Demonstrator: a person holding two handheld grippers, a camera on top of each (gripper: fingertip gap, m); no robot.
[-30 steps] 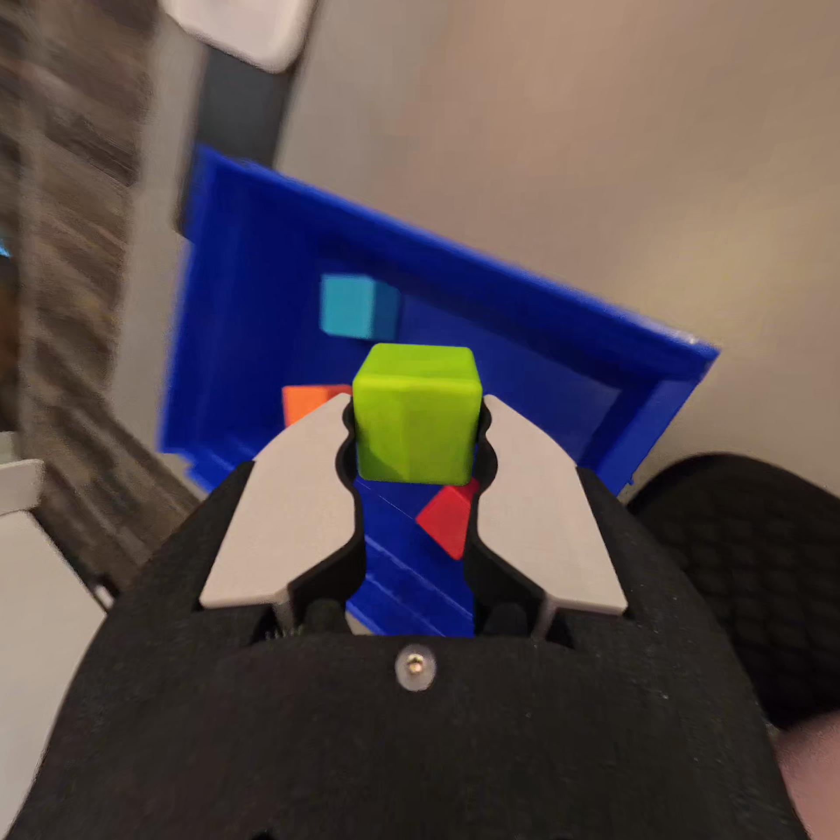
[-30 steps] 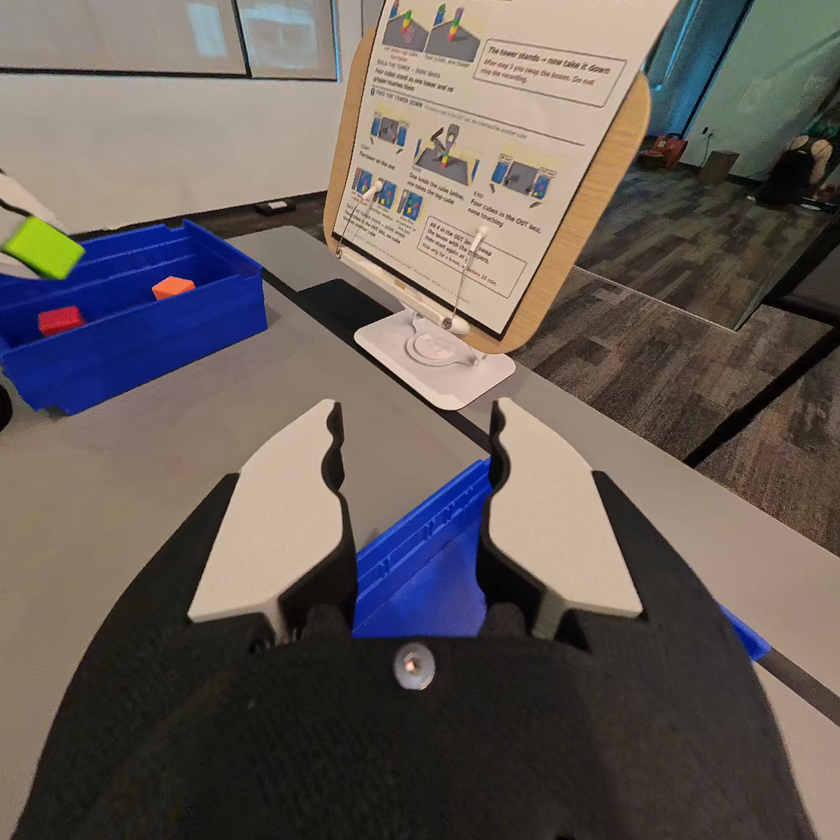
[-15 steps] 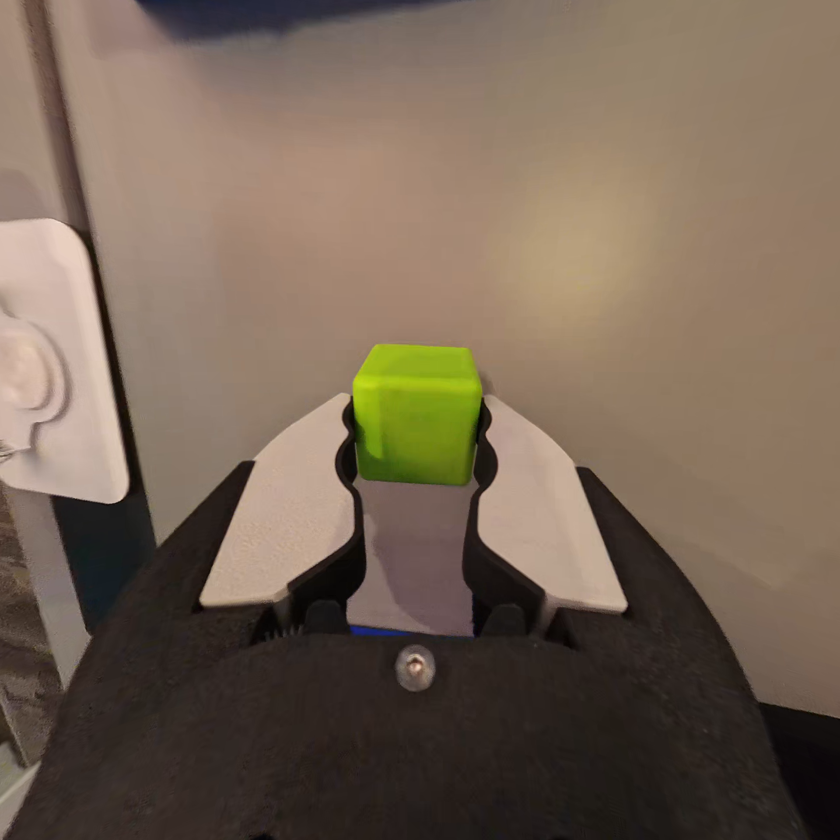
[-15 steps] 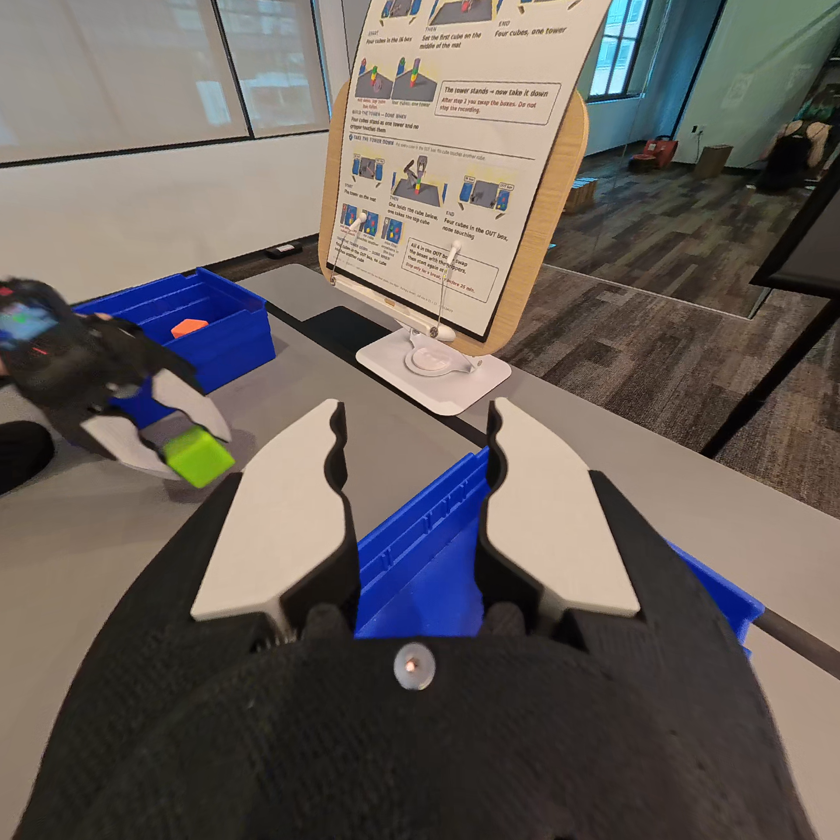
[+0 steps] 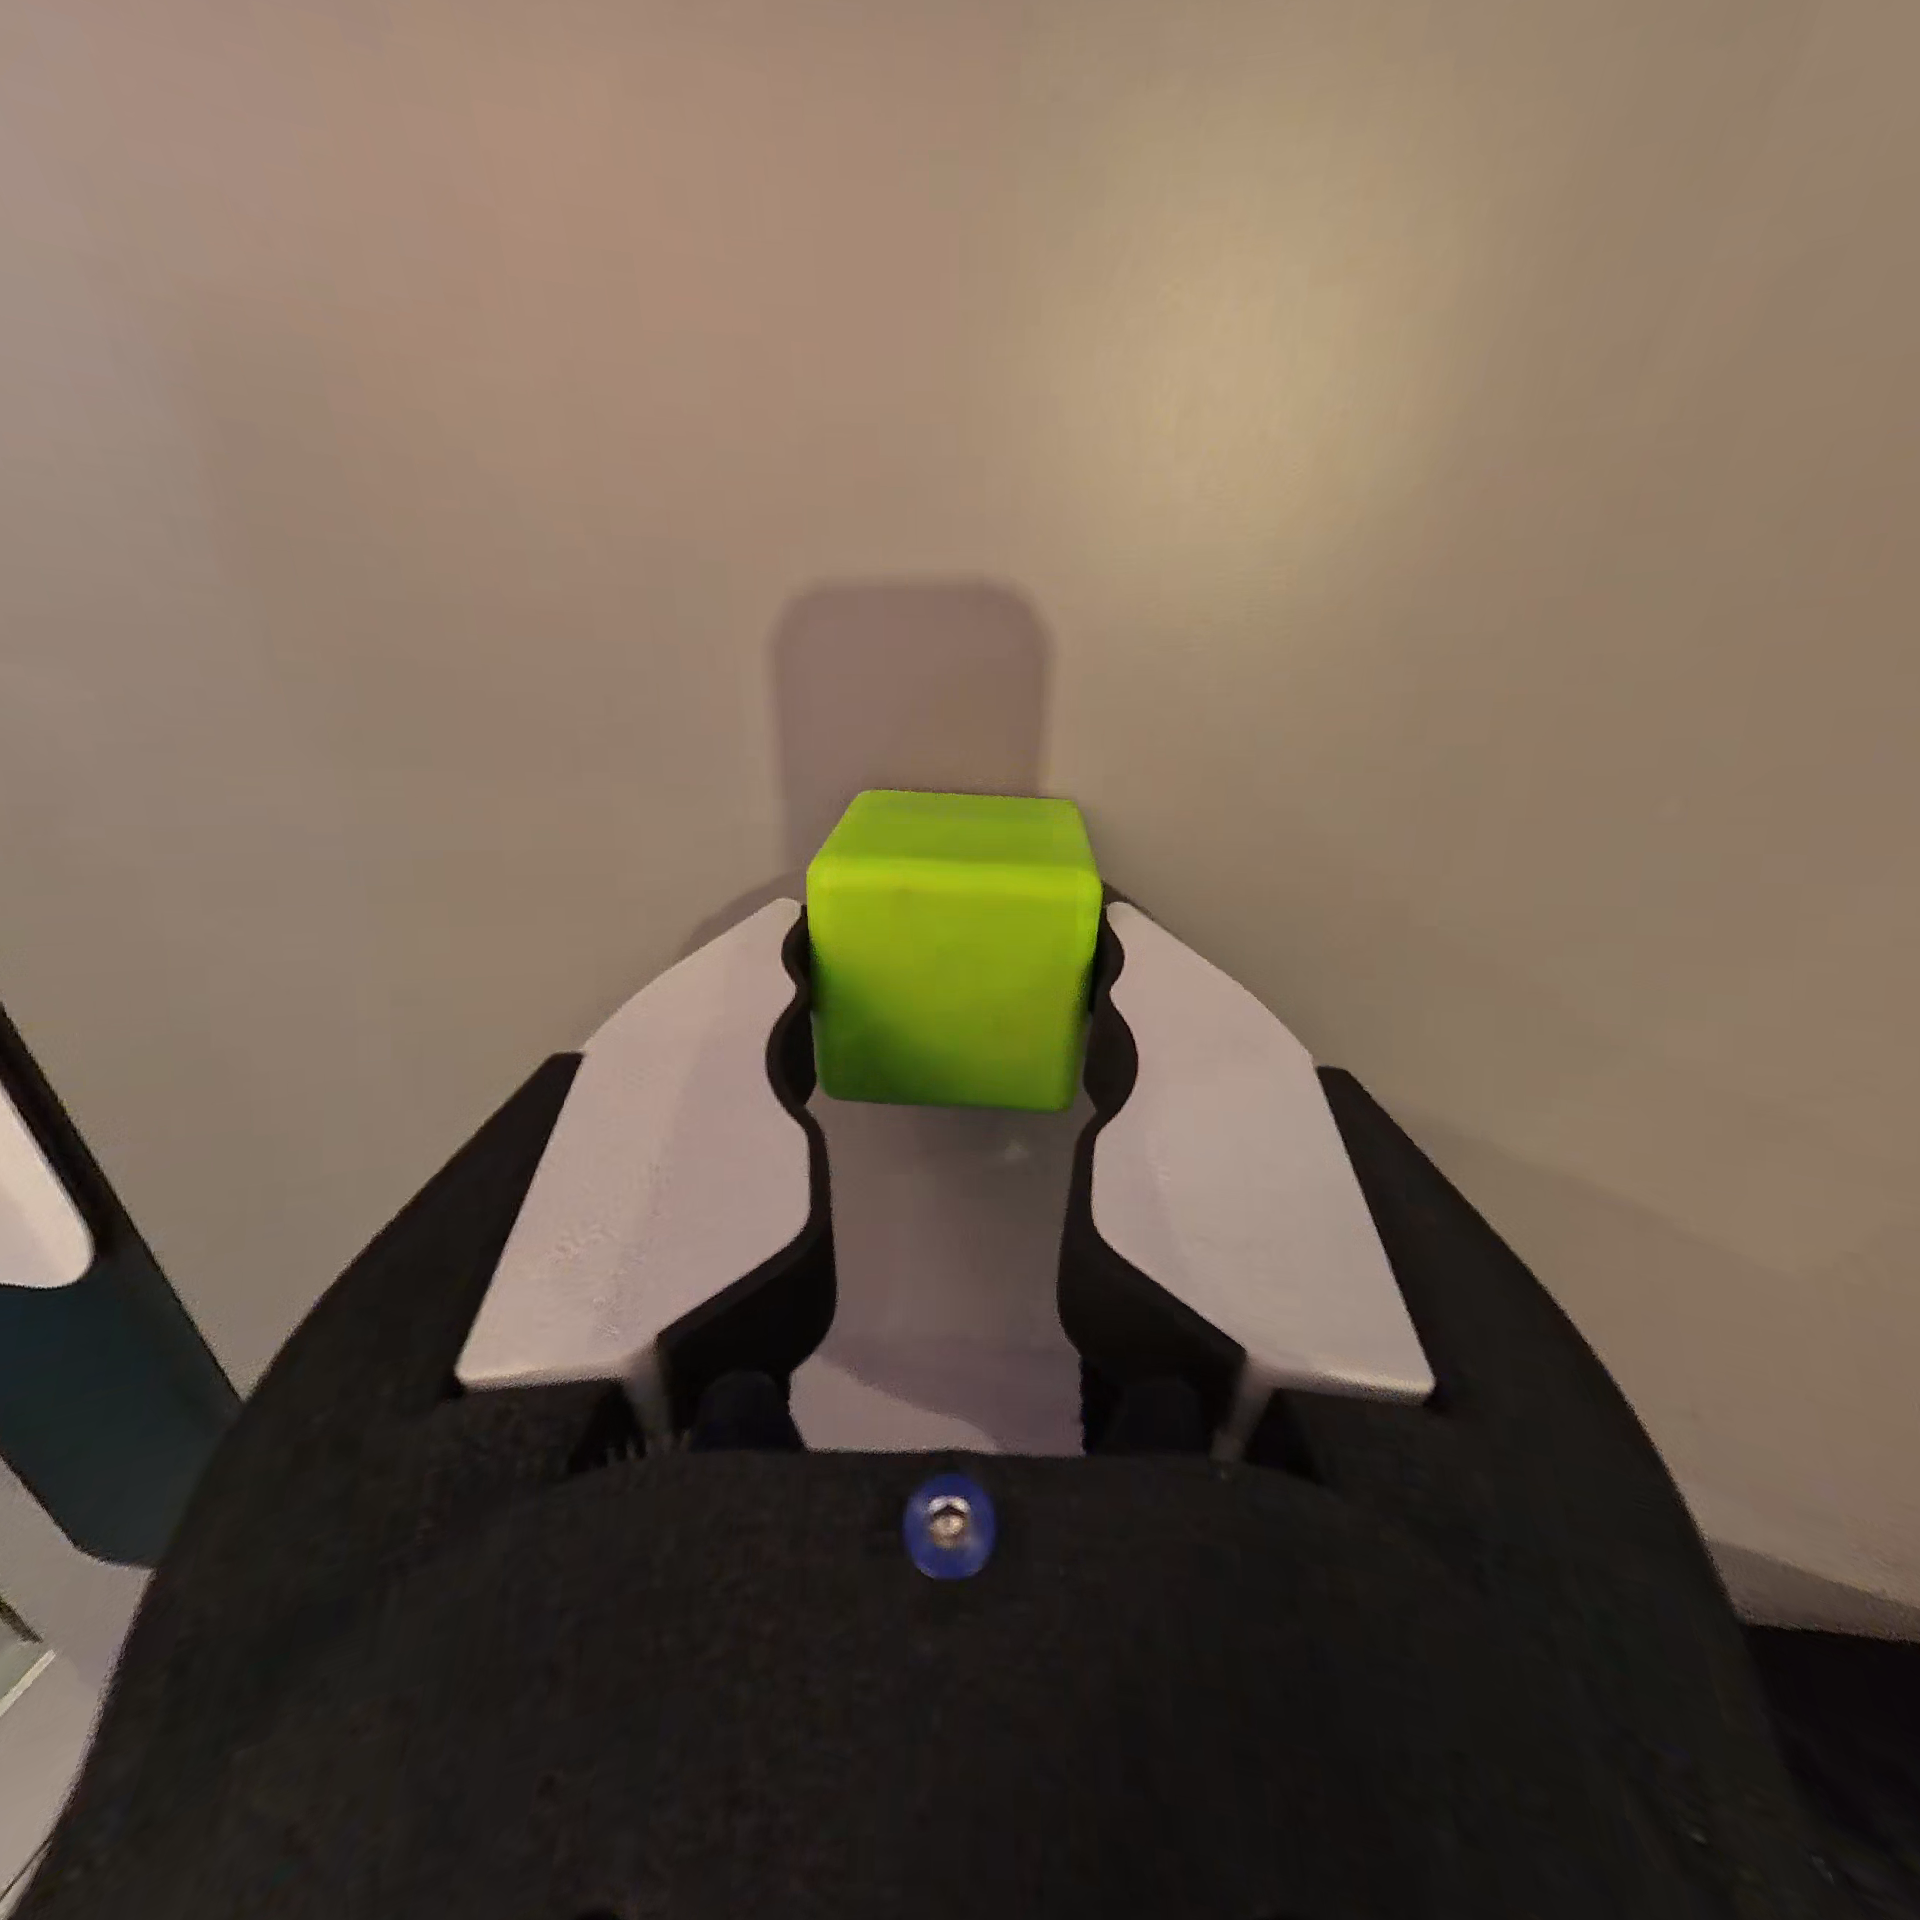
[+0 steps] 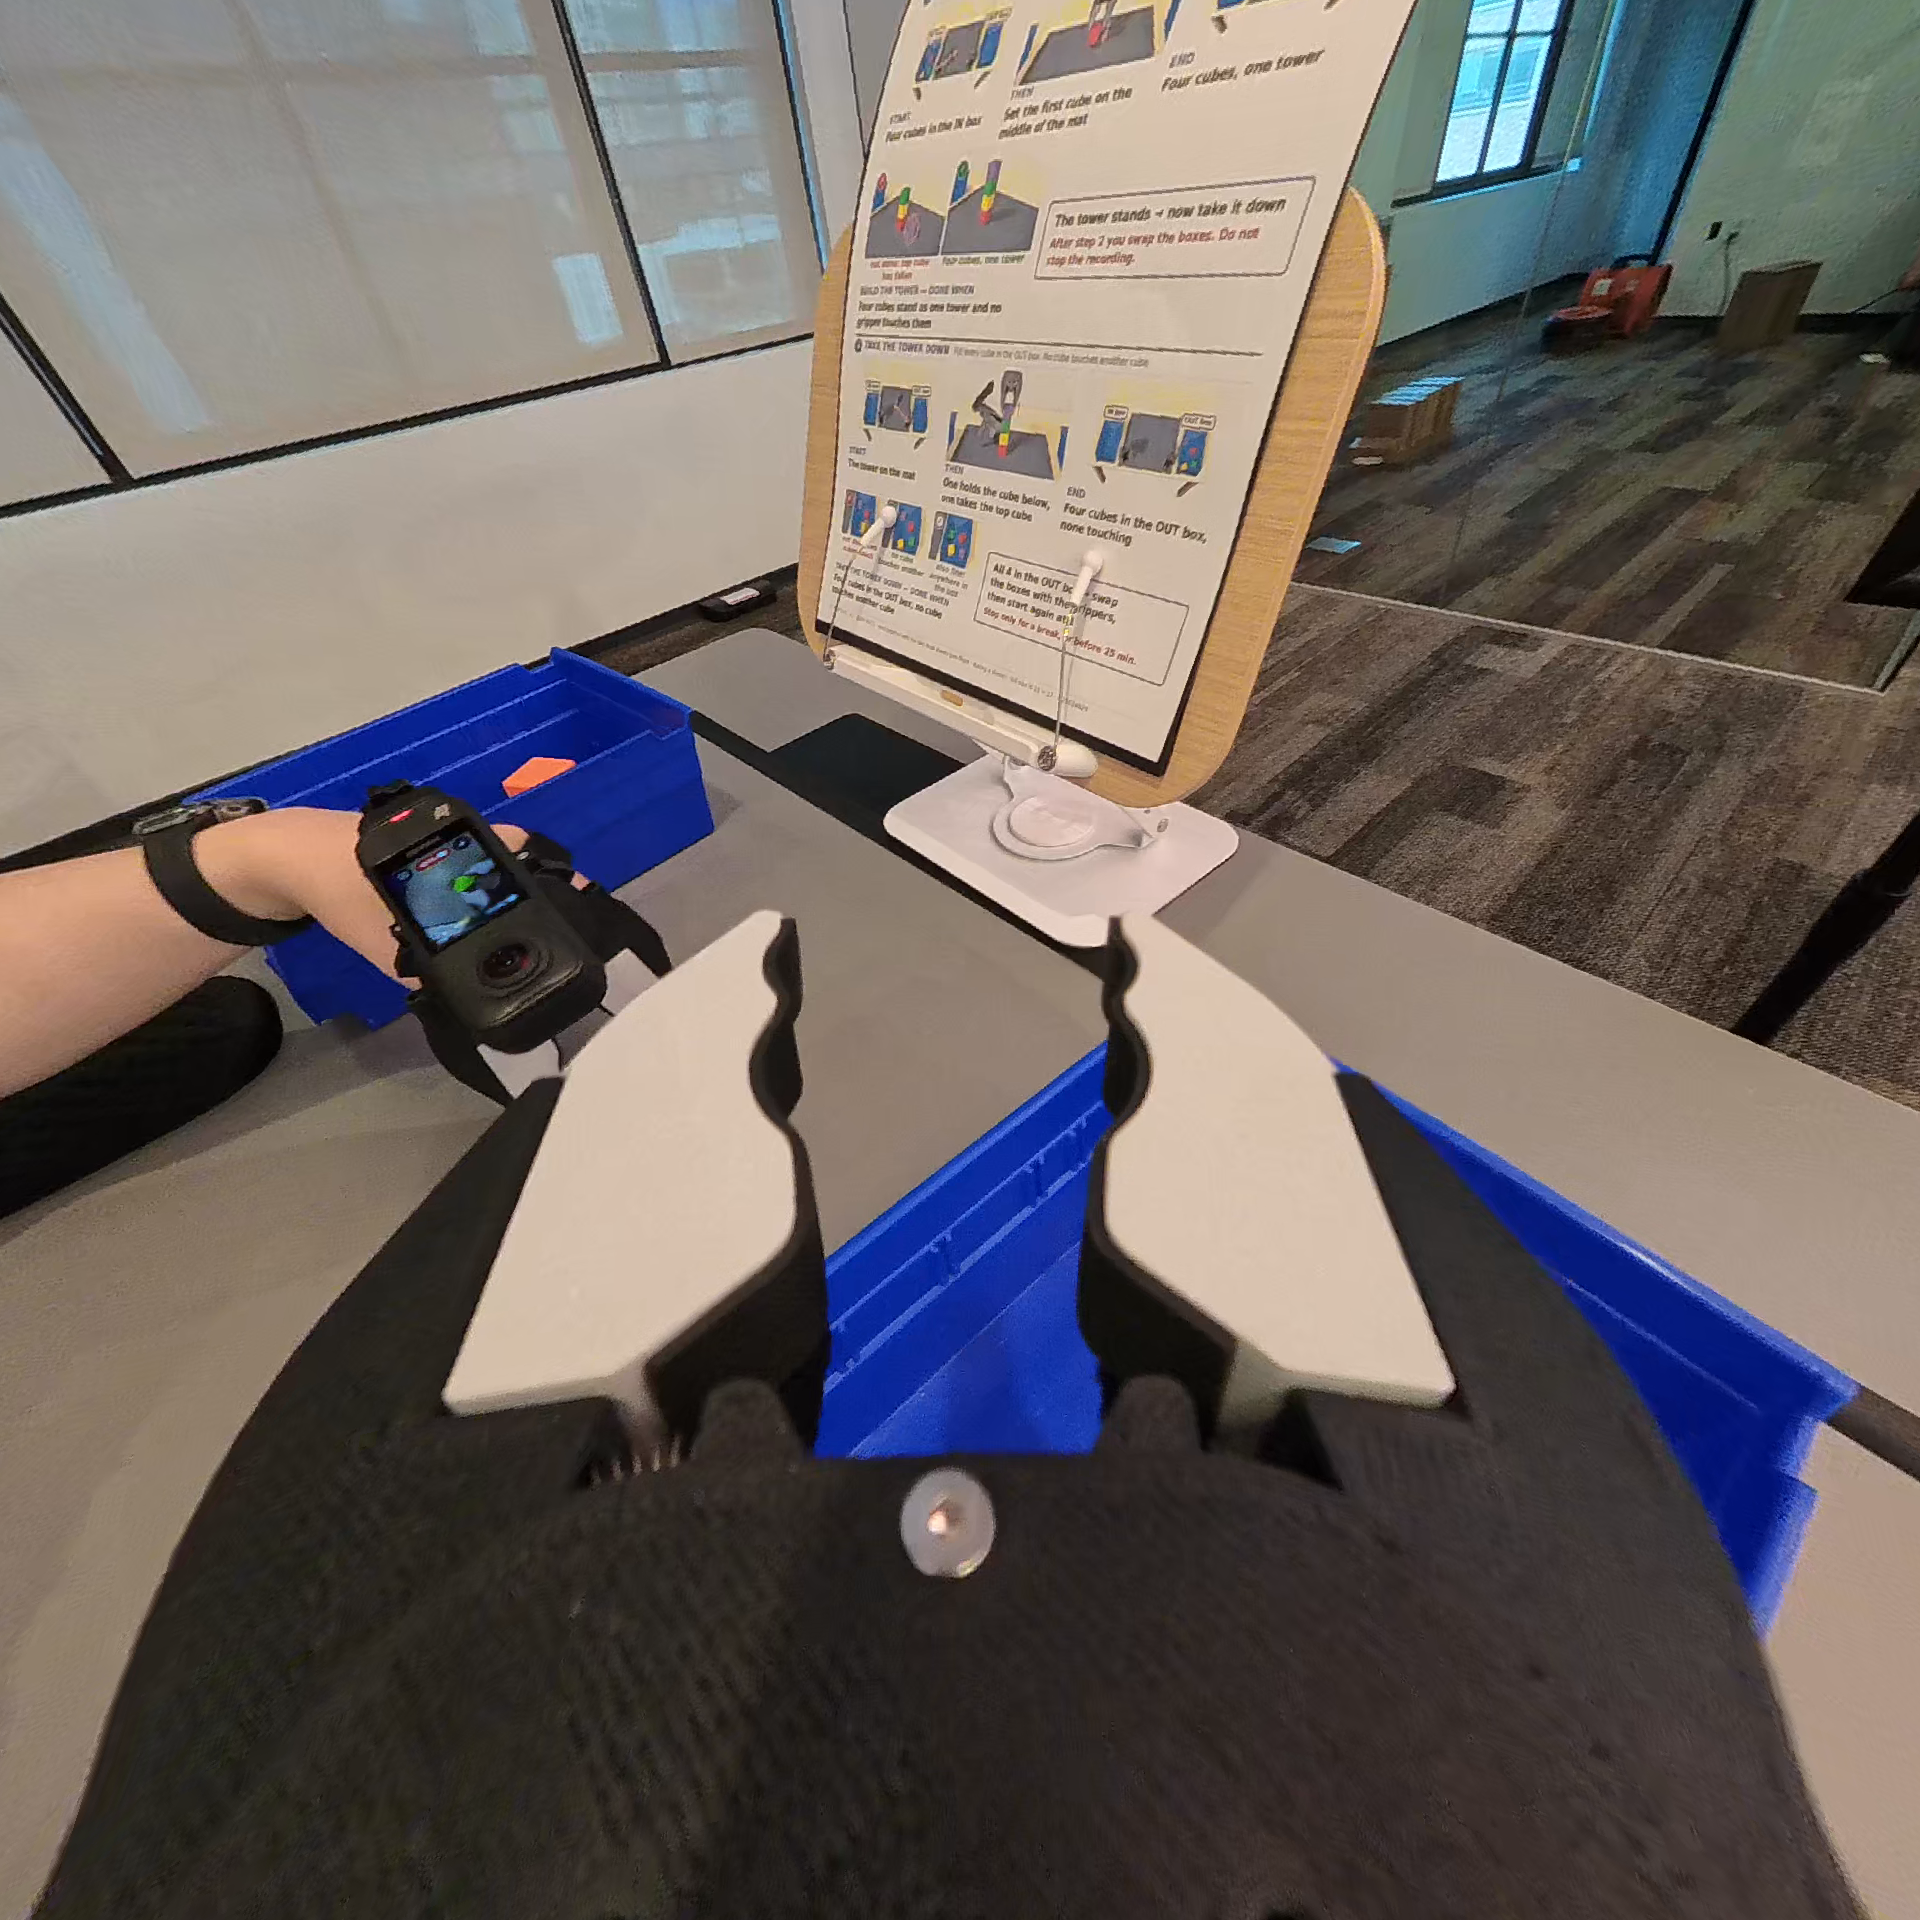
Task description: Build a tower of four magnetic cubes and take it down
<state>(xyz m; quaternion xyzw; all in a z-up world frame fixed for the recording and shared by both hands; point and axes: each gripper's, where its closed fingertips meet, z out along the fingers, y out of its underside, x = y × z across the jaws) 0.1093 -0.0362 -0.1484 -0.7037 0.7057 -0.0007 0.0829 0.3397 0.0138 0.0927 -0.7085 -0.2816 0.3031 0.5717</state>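
1. Grey tabletop [image 5: 1351,520] fills my left wrist view, with an office of glass walls and dark wood-pattern flooring beyond it in the right wrist view.
2. My left gripper [image 5: 951,997] has its jaws closed narrowly on the lime-green magnetic cube [image 5: 951,982], one grey finger [image 5: 665,1174] pressed to each side face. The cube sits square at the fingertips, and being a cube it has no long axis to line up.
3. That cube looks low over bare tabletop, its shadow just beyond it. I cannot tell whether its underside touches yet.
4. No other cube lies beneath it, so I judge this to be the tower's base, with setting down and letting go next.
5. My right gripper [image 6: 951,1039] has its jaws wide apart and holds nothing. It hangs over the near blue plastic bin [image 6: 1621,1299].
6. Farther left, the left gripper is clearly the nearer one to the placing spot. Behind it stands the far blue plastic bin [image 6: 623,769] with an orange cube [image 6: 538,774] inside.
7. Behind both, a wooden-backed instruction sheet stand [image 6: 1299,520] sits on its white base.
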